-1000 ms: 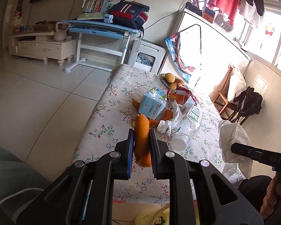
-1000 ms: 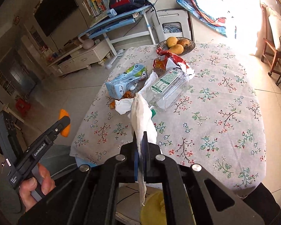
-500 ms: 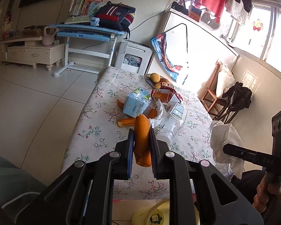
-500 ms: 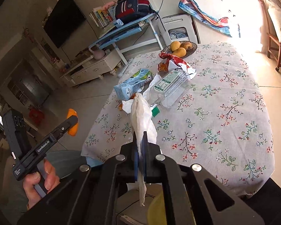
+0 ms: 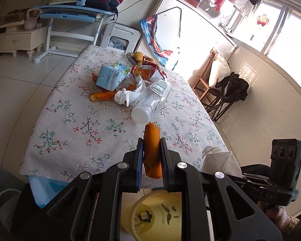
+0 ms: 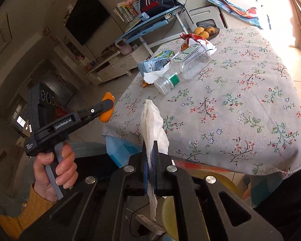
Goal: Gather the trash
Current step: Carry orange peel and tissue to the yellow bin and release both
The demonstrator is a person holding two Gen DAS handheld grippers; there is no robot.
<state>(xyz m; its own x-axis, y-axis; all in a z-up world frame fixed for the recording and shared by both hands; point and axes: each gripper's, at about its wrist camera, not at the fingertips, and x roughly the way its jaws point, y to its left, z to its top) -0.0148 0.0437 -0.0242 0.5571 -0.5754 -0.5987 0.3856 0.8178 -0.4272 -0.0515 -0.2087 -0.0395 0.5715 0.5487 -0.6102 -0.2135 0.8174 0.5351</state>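
Retreat from the table (image 5: 74,132): I now have both loads back over the yellow bin (image 5: 156,217), left gripper (image 5: 151,156) clamped on peel (image 5: 151,146), right gripper (image 6: 150,172) clamped on tissue (image 6: 153,128), so dropping looks next.

An orange peel (image 5: 152,150) stands upright, clamped. A white tissue (image 6: 153,128) hangs crumpled, pinched. On the table lie a clear bottle (image 5: 152,100) on its side, a blue carton (image 5: 110,78), another tissue (image 5: 130,95), peel strips (image 5: 102,96) and a red wrapper (image 5: 148,71).
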